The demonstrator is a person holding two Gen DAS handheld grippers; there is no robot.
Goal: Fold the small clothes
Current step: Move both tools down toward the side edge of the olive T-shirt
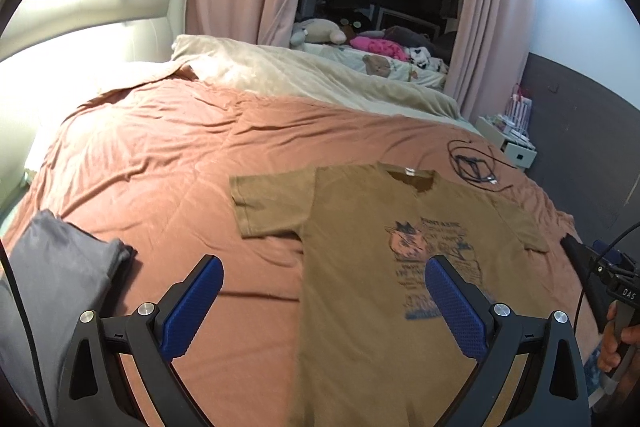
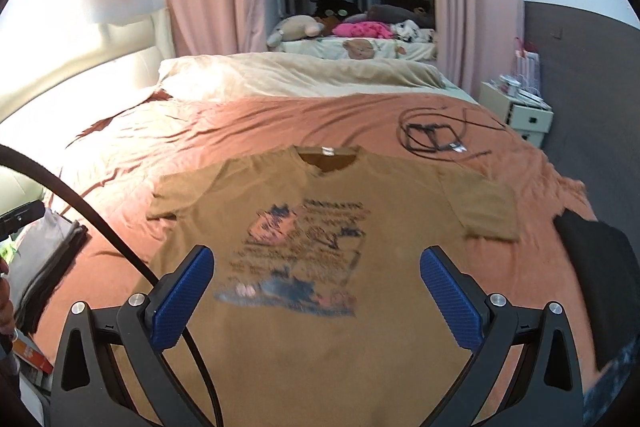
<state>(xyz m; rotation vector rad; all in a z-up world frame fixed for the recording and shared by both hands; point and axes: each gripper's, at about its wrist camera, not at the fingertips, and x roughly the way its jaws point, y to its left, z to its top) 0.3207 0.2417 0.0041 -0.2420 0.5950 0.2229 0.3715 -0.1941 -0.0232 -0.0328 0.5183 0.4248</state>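
Tan t-shirt [image 2: 320,195] spread flat and print-side up on the rust-coloured bed cover [image 1: 160,155], collar toward the far pillows, both short sleeves out to the sides. Left hand-held gripper [image 1: 324,303] above the shirt's near left edge, spread wide and holding nothing; right hand-held gripper [image 2: 316,295] above the shirt's lower middle, likewise wide and empty. Folded grey pile [image 1: 60,267] left of the shirt, coiled black cable [image 2: 432,135] beyond its right shoulder.
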